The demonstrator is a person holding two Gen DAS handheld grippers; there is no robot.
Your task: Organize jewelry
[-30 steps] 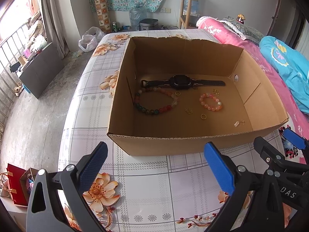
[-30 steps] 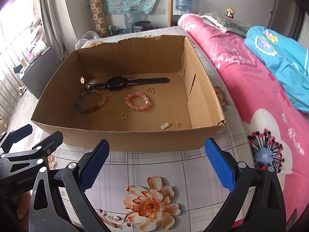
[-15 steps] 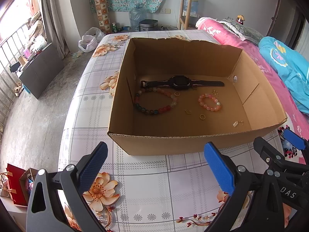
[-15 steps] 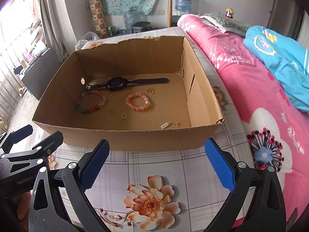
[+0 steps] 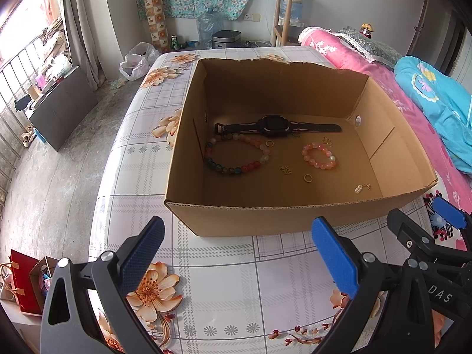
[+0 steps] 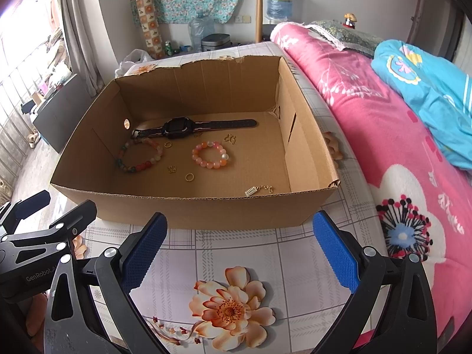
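The cardboard box (image 5: 295, 215) is sitting on the flowered table (image 5: 265, 280), its near wall facing both grippers, with bare cloth between. Inside are lying a black watch (image 5: 274, 128) along the far wall, two bead bracelets (image 5: 236, 156), and a gold ring (image 5: 308, 178). The left gripper (image 5: 244, 253) and right gripper (image 6: 240, 249) are hovering side by side, jaws spread wide, holding nothing.

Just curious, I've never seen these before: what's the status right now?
Left tongs and right tongs open, empty, short of the box. Watch, bracelets, rings lying loose inside. Nothing in the way.
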